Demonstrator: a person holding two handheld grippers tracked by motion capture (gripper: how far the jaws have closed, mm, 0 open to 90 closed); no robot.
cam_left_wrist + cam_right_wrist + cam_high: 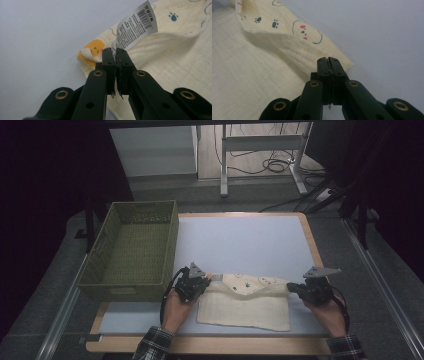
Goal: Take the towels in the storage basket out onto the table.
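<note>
Both my forearms reach in low over the desk [240, 235], wrists nearly level. My left claw [115, 53] is pinched tight on the cloth [250, 302] at its corner, right by the white care label [136, 26]. My right claw [328, 61] is clamped on the opposite corner, the fabric folding back between us. How much cloth sits inside either bite is hidden by the jaws.
</note>
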